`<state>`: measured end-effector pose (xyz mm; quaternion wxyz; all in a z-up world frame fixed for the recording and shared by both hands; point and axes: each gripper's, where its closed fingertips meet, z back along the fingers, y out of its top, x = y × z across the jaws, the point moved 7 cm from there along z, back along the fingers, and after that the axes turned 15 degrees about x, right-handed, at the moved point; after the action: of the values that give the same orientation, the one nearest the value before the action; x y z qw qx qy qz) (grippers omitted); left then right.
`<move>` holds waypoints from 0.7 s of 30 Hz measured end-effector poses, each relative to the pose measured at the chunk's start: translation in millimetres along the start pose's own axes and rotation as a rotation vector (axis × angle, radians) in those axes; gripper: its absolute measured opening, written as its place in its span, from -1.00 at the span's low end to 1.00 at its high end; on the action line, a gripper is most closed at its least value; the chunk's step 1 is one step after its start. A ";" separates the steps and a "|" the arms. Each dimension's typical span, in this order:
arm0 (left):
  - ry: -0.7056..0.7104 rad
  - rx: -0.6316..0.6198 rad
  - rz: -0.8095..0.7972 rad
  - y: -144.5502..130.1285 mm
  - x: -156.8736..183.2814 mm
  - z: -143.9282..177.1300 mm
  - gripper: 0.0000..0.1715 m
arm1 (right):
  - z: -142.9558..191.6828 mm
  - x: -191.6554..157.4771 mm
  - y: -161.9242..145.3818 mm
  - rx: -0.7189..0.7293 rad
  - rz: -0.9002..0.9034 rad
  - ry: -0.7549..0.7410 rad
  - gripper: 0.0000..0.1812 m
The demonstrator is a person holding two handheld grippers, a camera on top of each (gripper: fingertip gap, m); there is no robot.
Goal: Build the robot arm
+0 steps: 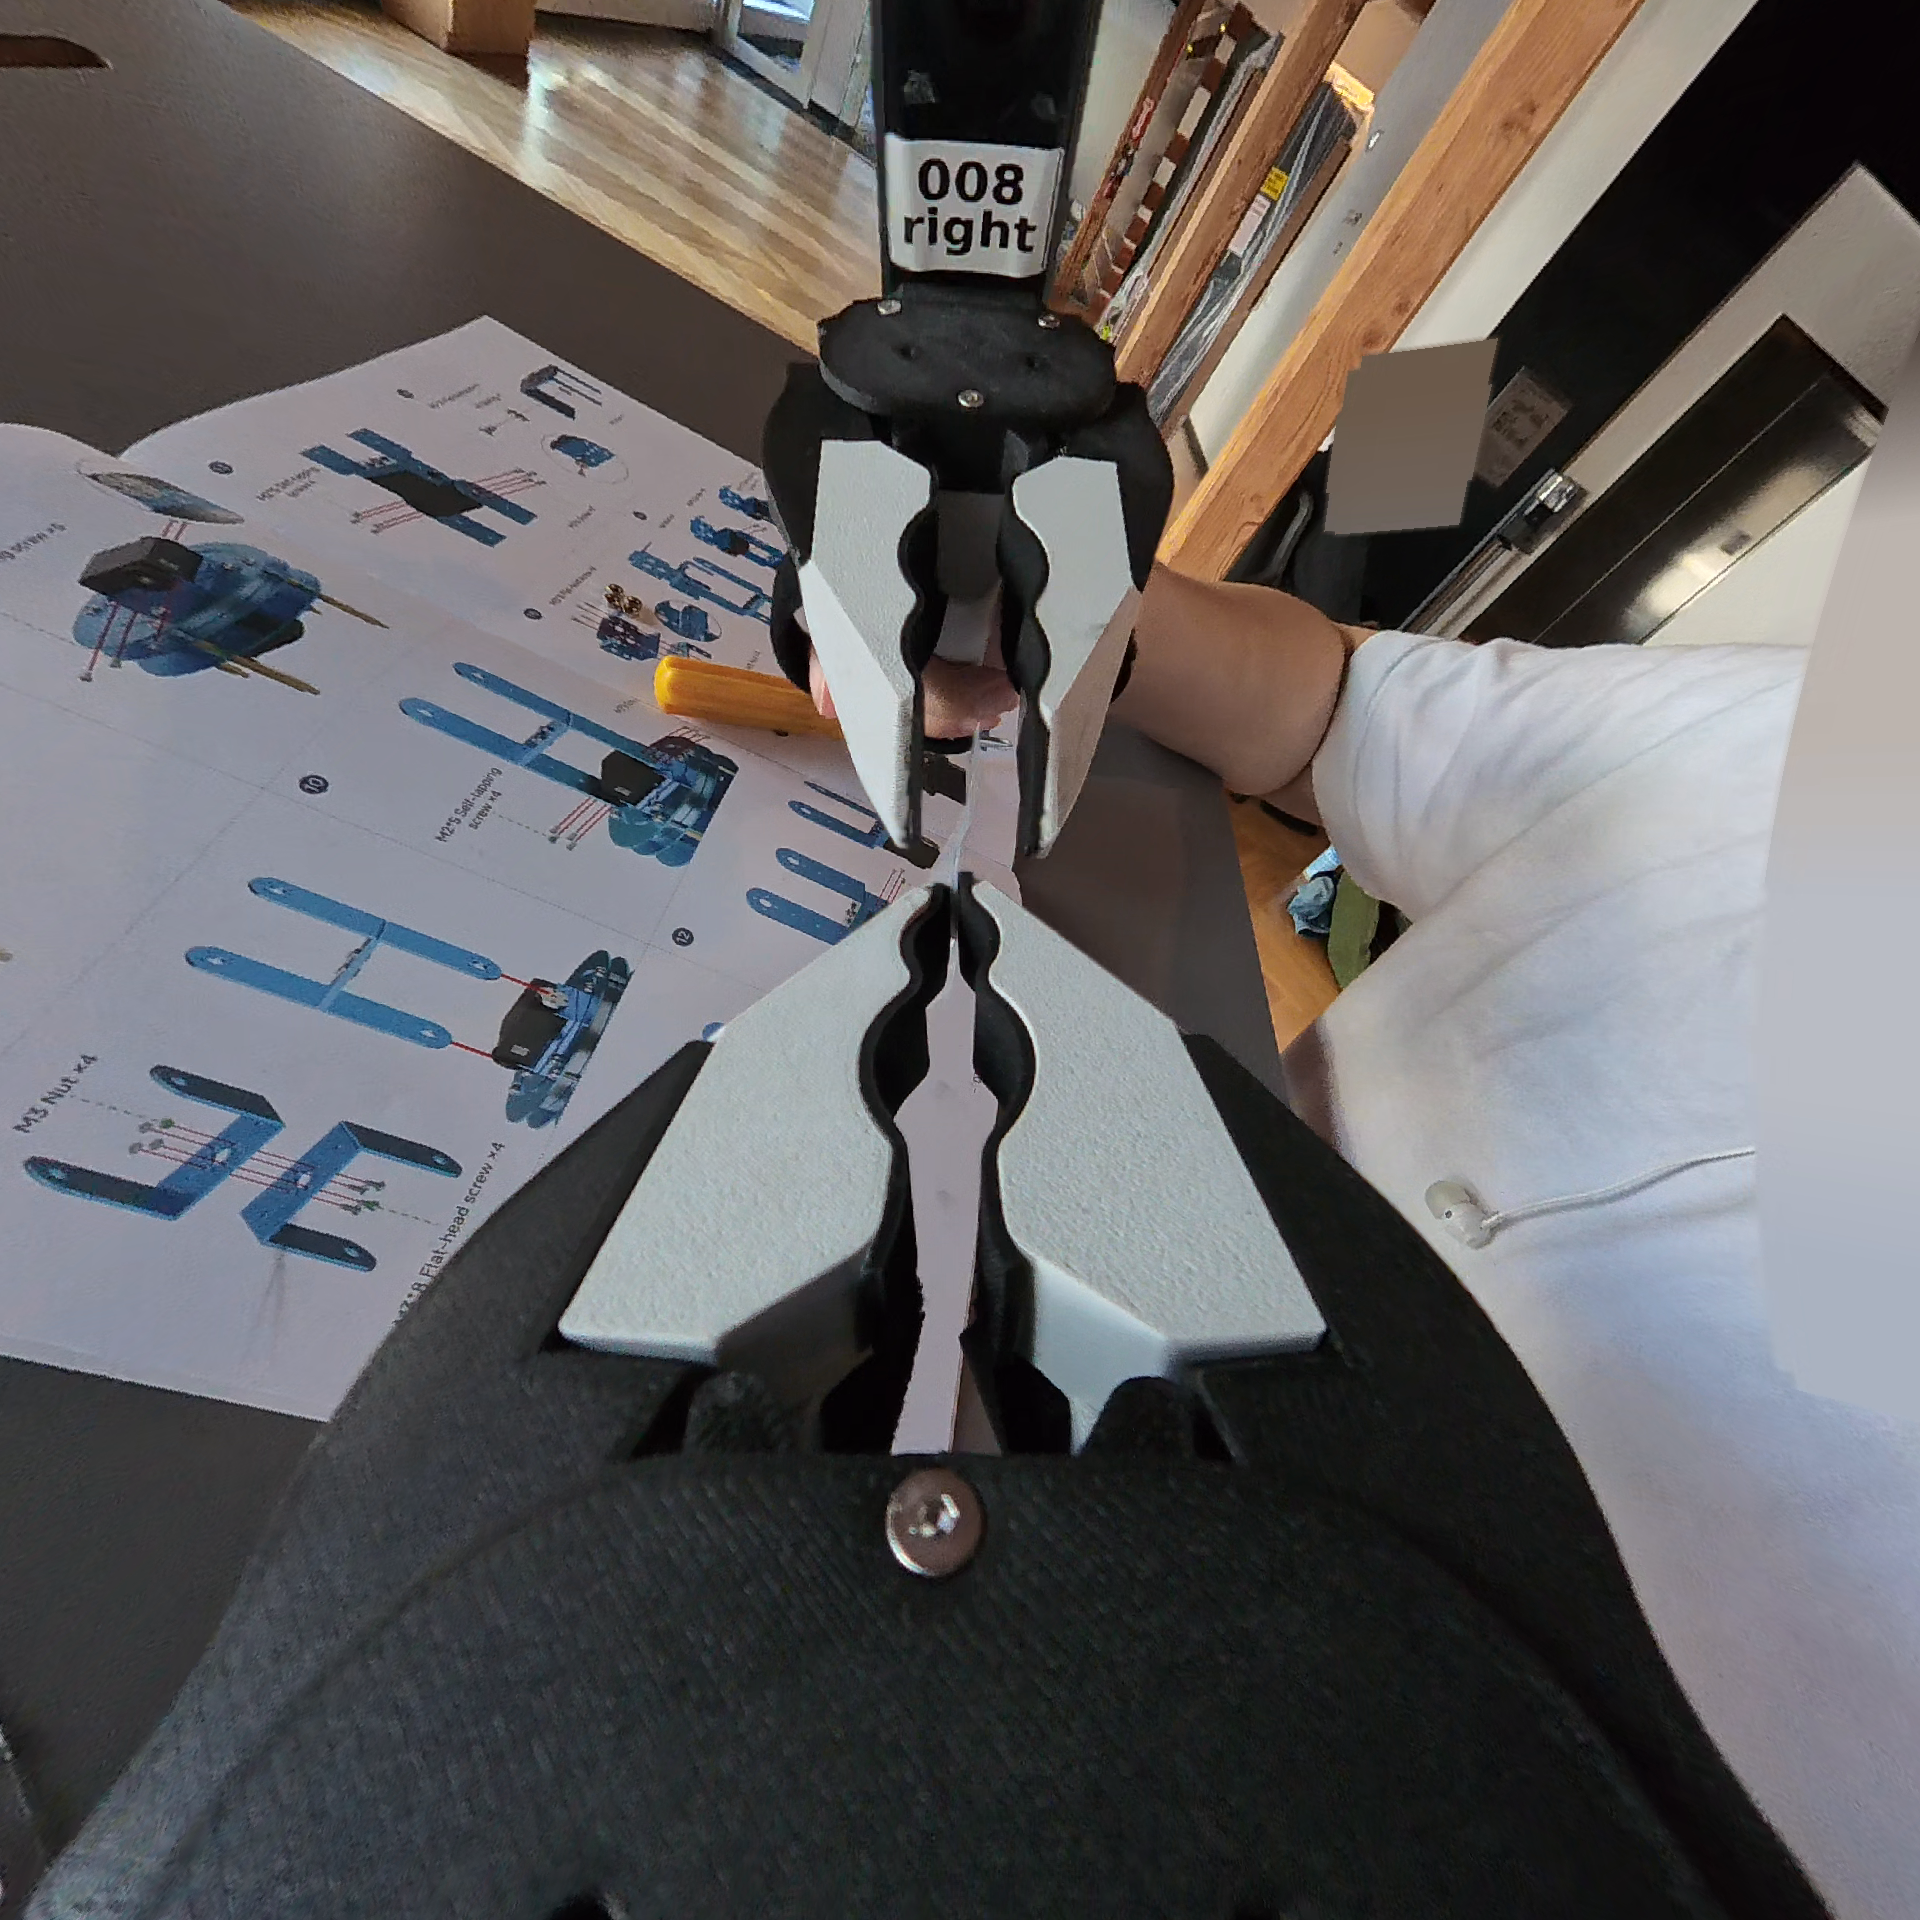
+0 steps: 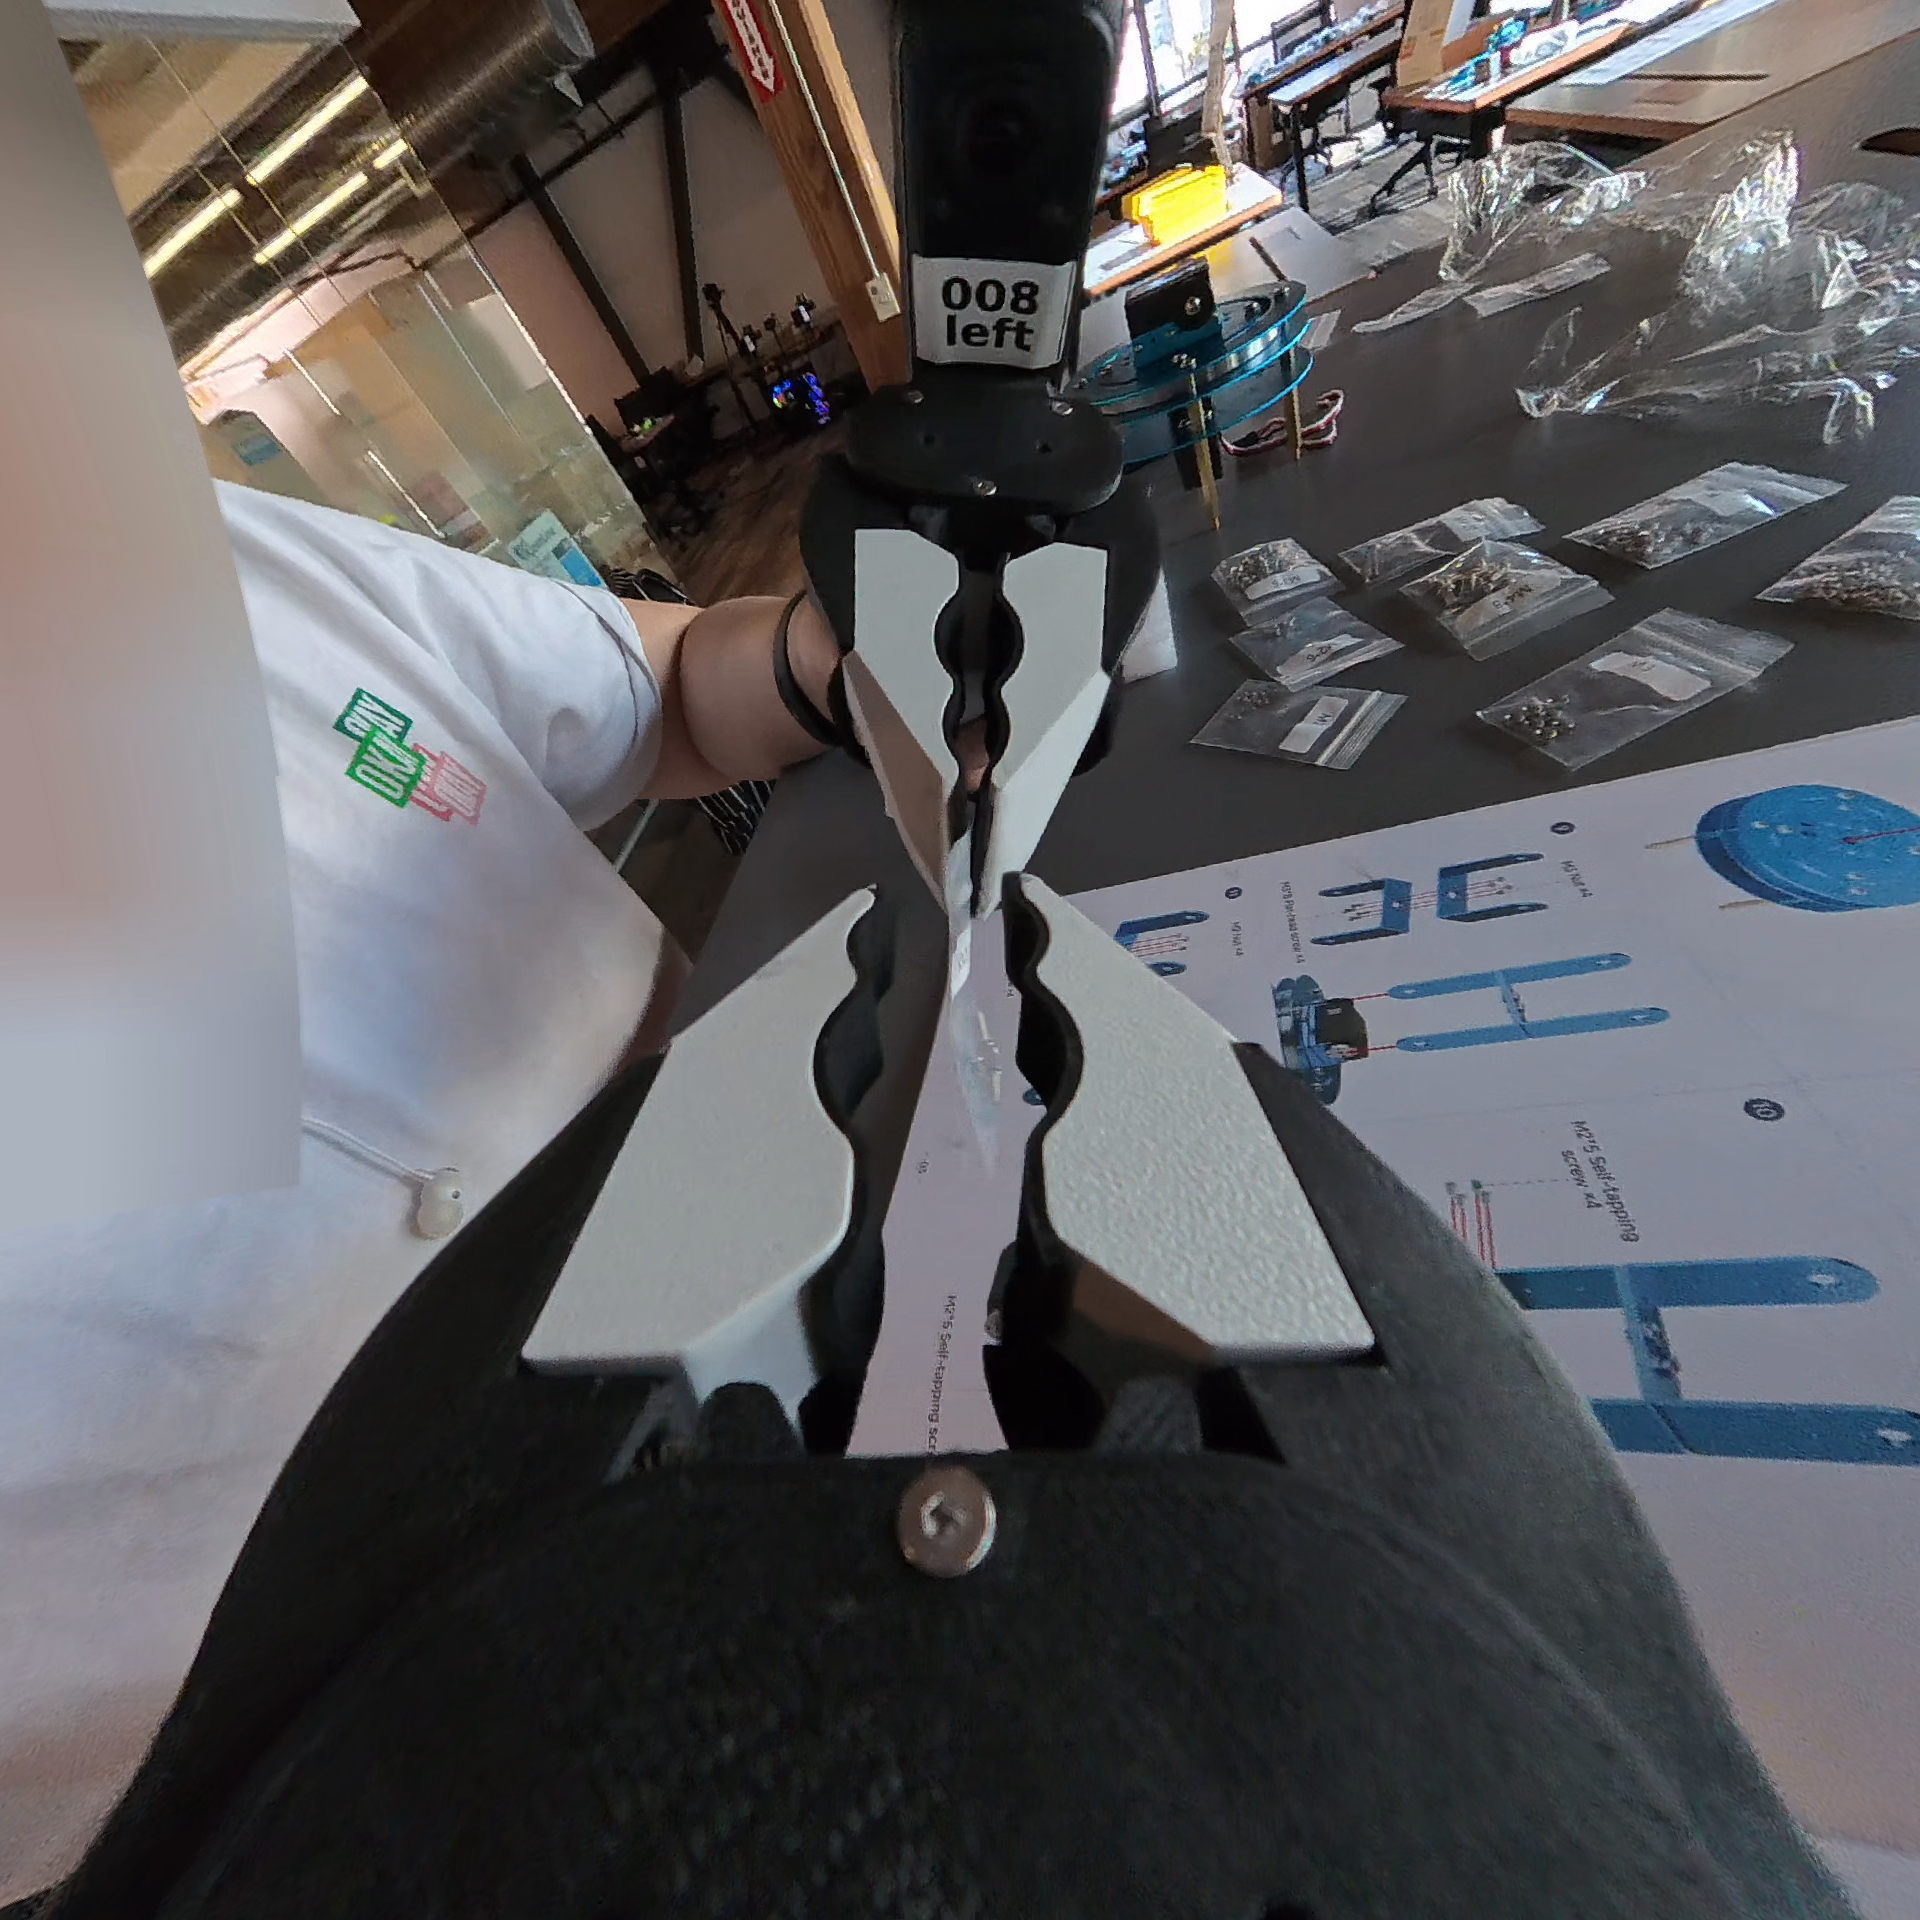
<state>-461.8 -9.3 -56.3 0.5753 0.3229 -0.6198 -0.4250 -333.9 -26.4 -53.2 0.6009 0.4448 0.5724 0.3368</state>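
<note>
- We are closing the left gripper [image 1: 954, 894] tightly on one edge of a small clear plastic bag [image 2: 971, 997], with no gap showing between its tips; the bag is hanging in the air between the two grippers, above the near edge of the instruction sheet [image 1: 312, 831].
- We are holding the right gripper [image 2: 940, 899] partly open around the bag's free end; neither finger appears to be touching the film.
- We are judging the bag to be very light, limp and slippery. It looks likely to fold or slide under a loose grip. A flat pinch near an edge seems the best hold.
- Beyond the grippers, the instruction sheet is lying flat on the dark table [image 1: 156, 260], with blue part drawings across it.
- On the far side of the sheet from the left camera, a yellow tool handle [image 1: 727, 698] is resting.
- Past the sheet's other edge, small zip bags of hardware [image 2: 1496, 644] are lying in rows.
- Farther off still, a blue disc assembly [image 2: 1216, 353] on posts is standing, and crumpled clear wrapping [image 2: 1714, 281] is lying near it.
</note>
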 end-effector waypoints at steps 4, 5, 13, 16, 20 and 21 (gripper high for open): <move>0.012 -0.029 -0.023 -1.6 0.3 -0.1 -1.00 | 2.5 2.9 2.7 0.032 -0.064 0.011 -0.86; 0.016 -0.041 -0.031 -2.5 0.3 -0.5 -1.00 | 3.0 3.1 3.2 0.031 -0.075 0.011 -0.88; 0.022 -0.110 -0.055 -10.6 1.2 -4.8 -1.00 | 3.8 -3.9 0.9 -0.098 -0.002 -0.014 -0.97; 0.022 -0.113 -0.054 -11.5 0.9 -5.3 -1.00 | 3.9 -2.2 1.5 -0.090 0.001 -0.033 -0.85; 0.018 -0.112 -0.063 -10.8 2.4 -5.4 -1.00 | 3.1 -1.4 -2.2 -0.105 -0.012 -0.013 -0.95; 0.017 -0.111 -0.066 -10.6 3.0 -5.4 -1.00 | 2.7 -1.1 -3.5 -0.115 -0.012 -0.014 -0.95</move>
<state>-457.8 -17.4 -64.6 0.5832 0.3143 -0.5796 -0.4747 -331.8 -29.0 -56.1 0.6313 0.4088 0.5505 0.3624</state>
